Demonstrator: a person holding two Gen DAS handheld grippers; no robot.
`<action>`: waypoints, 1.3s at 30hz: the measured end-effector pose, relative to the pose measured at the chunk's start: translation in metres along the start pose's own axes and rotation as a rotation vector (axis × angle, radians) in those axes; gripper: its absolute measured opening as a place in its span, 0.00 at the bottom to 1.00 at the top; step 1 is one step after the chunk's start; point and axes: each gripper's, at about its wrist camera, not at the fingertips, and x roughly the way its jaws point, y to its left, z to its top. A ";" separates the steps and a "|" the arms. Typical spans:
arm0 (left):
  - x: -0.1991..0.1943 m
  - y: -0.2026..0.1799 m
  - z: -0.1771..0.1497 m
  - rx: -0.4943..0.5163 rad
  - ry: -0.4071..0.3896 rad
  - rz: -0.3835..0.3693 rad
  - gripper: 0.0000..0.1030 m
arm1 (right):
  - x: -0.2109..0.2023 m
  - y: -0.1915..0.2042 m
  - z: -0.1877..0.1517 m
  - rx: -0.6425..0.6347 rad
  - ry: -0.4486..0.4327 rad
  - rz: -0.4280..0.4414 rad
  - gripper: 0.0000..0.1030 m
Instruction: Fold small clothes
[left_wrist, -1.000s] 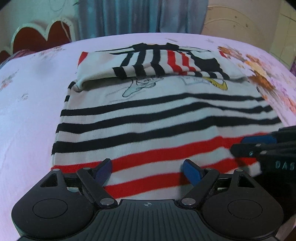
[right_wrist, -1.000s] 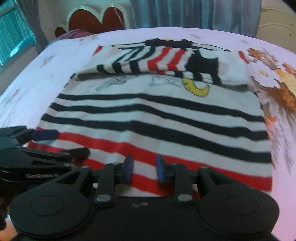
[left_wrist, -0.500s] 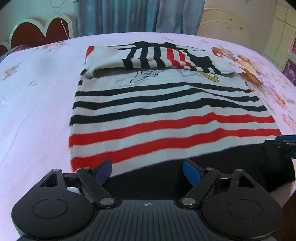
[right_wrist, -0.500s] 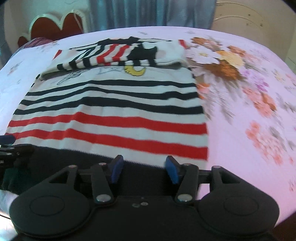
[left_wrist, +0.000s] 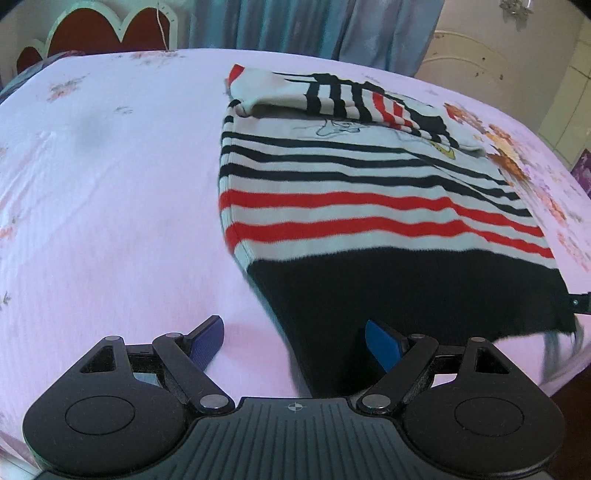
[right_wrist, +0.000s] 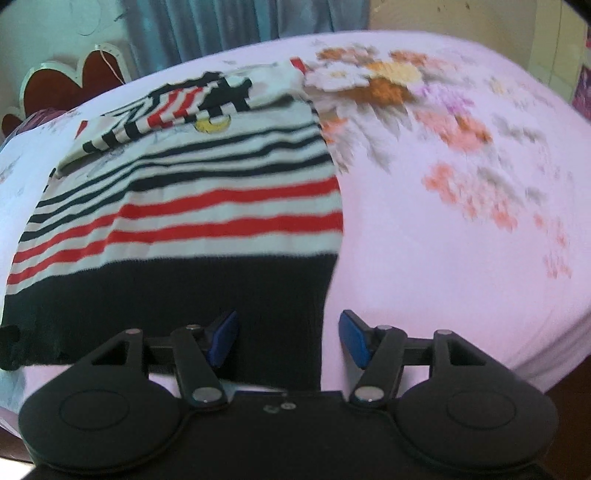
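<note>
Progress: the striped sweater (left_wrist: 369, 206) lies flat on the pink bedsheet (left_wrist: 110, 184), body spread out, black hem band (left_wrist: 424, 291) nearest the cameras. At the far end the sleeves (left_wrist: 351, 99) are already folded across the chest, so the sleeve step looks done; the body itself shows no fold yet, so the lengthwise fold(s) from hem toward collar look to be what's left. Left to right: red scalloped headboard (left_wrist: 96, 33) and blue curtain (left_wrist: 295, 26) at the back, plain sheet on the left, sweater in the middle, floral print (right_wrist: 406, 96) on the sheet to the right. Left gripper (left_wrist: 293, 345): jaws spread wide, nothing between the pads pressed; it hangs over the hem's left corner, left pad over bare sheet, right pad over black knit, no contact visible. Right gripper (right_wrist: 288, 338): jaws opening, about half spread; the hem's right corner sits between the pads in view but neither pad presses on it, left pad over the black band, right pad over pink sheet. A sliver of the right gripper also shows at the right edge of the left wrist view, just beside the hem's right end. Judgement: both grippers are straddling the two hem corners, likely set up to pinch them and carry the hem up toward the folded sleeves. Right view is motion-blurred, so fine contact there can't be confirmed.
</note>
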 end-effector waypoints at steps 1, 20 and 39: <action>-0.001 -0.001 -0.002 -0.004 0.002 -0.009 0.80 | 0.001 -0.001 -0.002 0.013 0.002 0.009 0.55; -0.015 -0.004 0.060 -0.067 -0.096 -0.164 0.07 | -0.018 0.001 0.039 0.079 -0.033 0.193 0.10; 0.051 -0.011 0.250 -0.155 -0.329 -0.135 0.07 | 0.034 0.027 0.230 0.023 -0.256 0.246 0.10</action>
